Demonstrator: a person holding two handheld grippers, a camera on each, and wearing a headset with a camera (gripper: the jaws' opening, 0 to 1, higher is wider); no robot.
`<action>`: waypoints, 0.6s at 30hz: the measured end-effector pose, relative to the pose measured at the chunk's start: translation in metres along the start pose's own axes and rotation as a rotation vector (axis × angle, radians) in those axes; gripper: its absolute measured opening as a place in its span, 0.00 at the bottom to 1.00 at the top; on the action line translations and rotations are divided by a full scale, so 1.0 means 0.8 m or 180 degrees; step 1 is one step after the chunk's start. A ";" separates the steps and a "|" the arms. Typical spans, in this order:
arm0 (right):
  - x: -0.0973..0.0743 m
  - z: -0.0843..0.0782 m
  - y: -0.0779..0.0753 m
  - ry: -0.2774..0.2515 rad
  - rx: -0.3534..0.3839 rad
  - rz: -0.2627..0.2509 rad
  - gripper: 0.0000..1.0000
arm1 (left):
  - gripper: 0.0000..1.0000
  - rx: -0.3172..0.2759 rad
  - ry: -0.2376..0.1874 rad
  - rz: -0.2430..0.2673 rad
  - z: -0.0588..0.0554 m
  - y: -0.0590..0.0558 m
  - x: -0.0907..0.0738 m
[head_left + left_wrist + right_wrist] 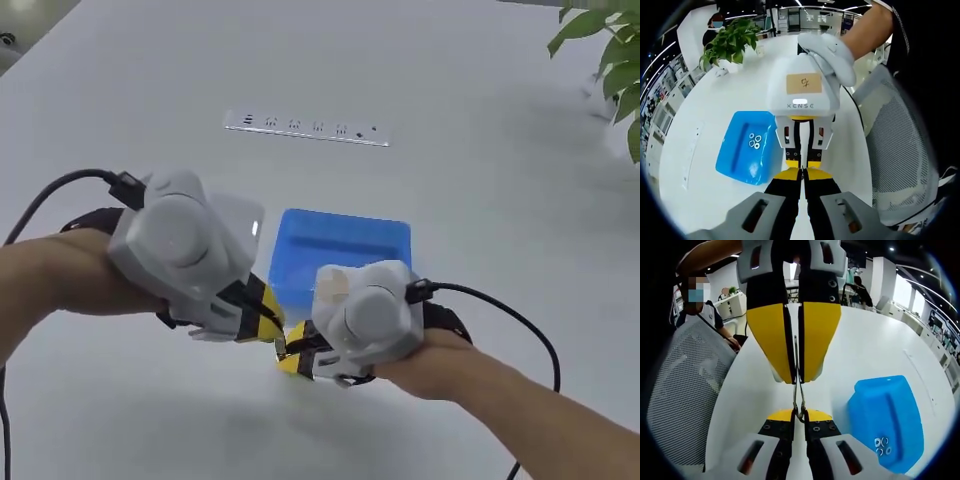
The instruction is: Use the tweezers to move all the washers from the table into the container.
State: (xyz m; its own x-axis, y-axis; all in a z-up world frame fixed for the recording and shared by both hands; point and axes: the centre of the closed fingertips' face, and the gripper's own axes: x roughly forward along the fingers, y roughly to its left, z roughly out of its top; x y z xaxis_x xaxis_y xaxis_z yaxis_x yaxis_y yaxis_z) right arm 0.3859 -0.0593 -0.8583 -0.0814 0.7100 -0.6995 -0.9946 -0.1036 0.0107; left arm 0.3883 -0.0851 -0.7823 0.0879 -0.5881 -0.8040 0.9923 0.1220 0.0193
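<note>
Tweezers [798, 395] are clamped at once by the closed jaws of left gripper [801, 175] and right gripper [800, 417], tip to tip beside the container [880, 405] holding washers [881, 446]; keep them in line and free one grip only when the other seems firm.

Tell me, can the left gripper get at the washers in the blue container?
Probably not yet: the left gripper is shut on the tweezers, tip to tip with the right gripper. The washers lie uncovered in the open container beside them.
</note>
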 end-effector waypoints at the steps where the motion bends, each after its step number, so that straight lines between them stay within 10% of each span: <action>1: -0.002 0.001 0.000 -0.0002 -0.0006 -0.0005 0.09 | 0.06 0.0006 -0.0003 0.0005 0.001 0.000 -0.001; 18: -0.026 0.024 -0.003 -0.0045 -0.0085 -0.0066 0.09 | 0.06 0.0047 -0.0044 0.0045 0.020 0.001 -0.028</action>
State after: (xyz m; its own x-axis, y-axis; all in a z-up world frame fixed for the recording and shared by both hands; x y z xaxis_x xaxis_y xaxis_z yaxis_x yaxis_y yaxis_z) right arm 0.3885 -0.0605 -0.8303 -0.0620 0.7219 -0.6892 -0.9940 -0.1072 -0.0228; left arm 0.3887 -0.0848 -0.7550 0.1030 -0.5974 -0.7953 0.9922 0.1187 0.0394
